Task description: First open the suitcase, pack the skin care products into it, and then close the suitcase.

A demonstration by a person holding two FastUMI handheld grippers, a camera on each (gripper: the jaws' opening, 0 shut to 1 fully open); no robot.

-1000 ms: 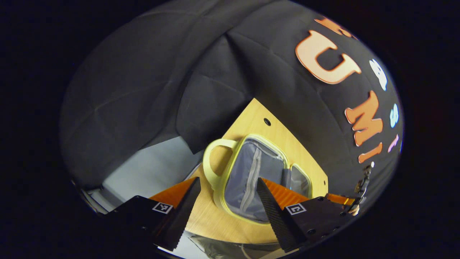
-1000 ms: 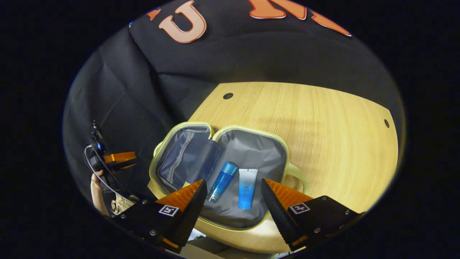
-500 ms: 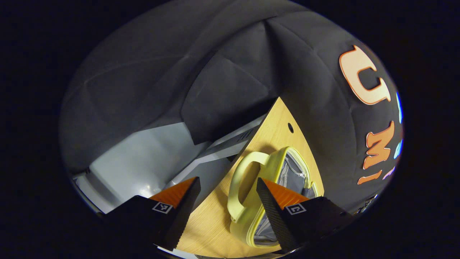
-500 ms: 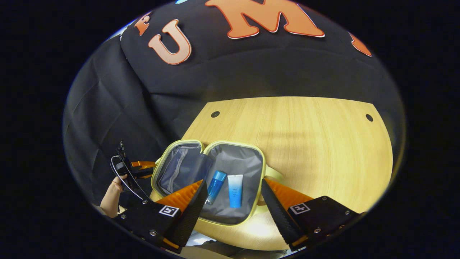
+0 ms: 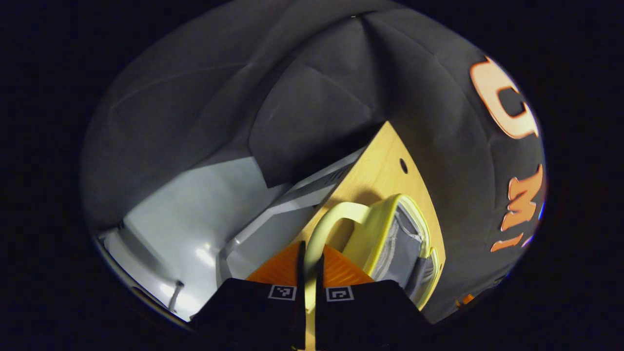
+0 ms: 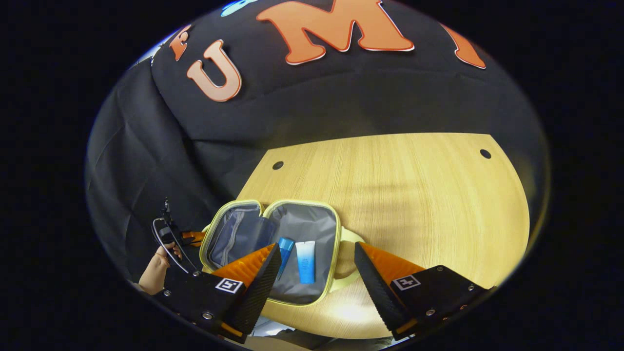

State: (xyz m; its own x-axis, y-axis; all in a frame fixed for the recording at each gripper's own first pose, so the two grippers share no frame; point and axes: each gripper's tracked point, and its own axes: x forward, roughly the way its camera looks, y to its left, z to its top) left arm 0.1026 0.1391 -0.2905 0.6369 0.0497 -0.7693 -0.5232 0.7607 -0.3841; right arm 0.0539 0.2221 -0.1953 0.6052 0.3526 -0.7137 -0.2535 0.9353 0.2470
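The left gripper (image 5: 308,263) has gone from jaws spread wide half a second ago to jaws drawn in tight on the pale yellow handle (image 5: 325,225) of the suitcase's lid half, the loop running up from between them toward 1 o'clock. From the right gripper view the same gripper (image 6: 187,237) sits at the case's 9 o'clock edge, held by a hand (image 6: 158,261).

The right gripper (image 6: 317,270) hangs back with its jaws wide and nothing between them, looking over the near rim of the case.

The suitcase (image 6: 336,229) lies opened flat on the tabletop (image 6: 414,195), its two grey-lined halves side by side. In the right half lie the skin care products: a blue bottle (image 6: 284,245) and, just beside it toward 3 o'clock, a pale blue tube (image 6: 305,261). The second handle (image 6: 352,239) juts from the right half at 3 o'clock.

With both products inside and the lid's handle now gripped, packing looks finished and the closing step is starting. The likely next move is to swing the left half over the right; the open gripper could steady the base if it slides.
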